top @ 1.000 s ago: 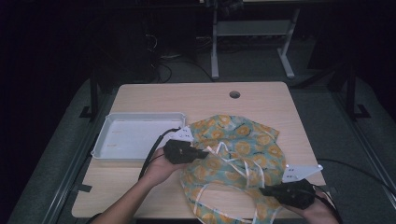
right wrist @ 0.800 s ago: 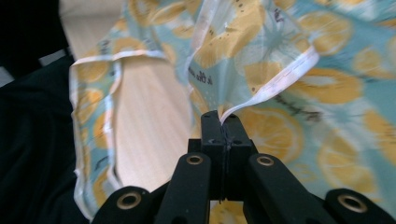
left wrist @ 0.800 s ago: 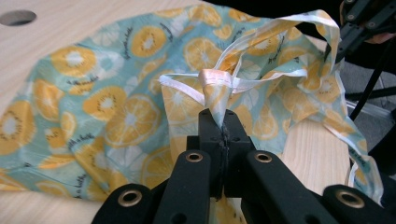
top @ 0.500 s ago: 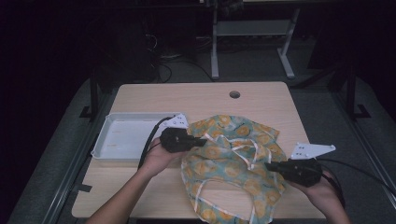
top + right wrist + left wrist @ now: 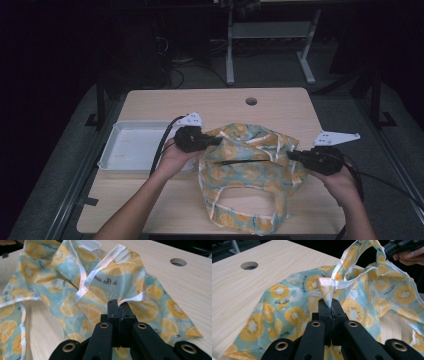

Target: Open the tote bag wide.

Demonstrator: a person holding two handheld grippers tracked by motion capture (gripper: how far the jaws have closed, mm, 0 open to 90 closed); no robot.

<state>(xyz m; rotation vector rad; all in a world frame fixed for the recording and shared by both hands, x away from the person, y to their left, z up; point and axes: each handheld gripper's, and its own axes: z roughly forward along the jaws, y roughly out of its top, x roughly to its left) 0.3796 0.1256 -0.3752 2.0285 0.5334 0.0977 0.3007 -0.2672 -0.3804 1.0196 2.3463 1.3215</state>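
Note:
A light blue cloth apron [image 5: 250, 175] printed with orange slices and edged in white tape lies spread on the wooden table [image 5: 225, 107]. My left gripper [image 5: 217, 141] is shut on the cloth's left edge; in the left gripper view its jaws pinch a fold of apron [image 5: 327, 290] right at the tips [image 5: 331, 305]. My right gripper [image 5: 291, 155] is shut on the apron's right edge; the right gripper view has white trim [image 5: 130, 298] running into the closed jaw tips [image 5: 119, 307]. The cloth hangs stretched between the two grippers.
A white shallow tray [image 5: 131, 150] sits at the left of the table, just behind my left hand. A round cable hole [image 5: 251, 101] is near the table's far edge. Cables trail from both grippers. Dark floor and a metal stand [image 5: 270, 45] lie beyond.
Both grippers have risen and moved away from me with the apron. The right one swung from the near right corner up and outward, pulling the cloth wider and flatter.

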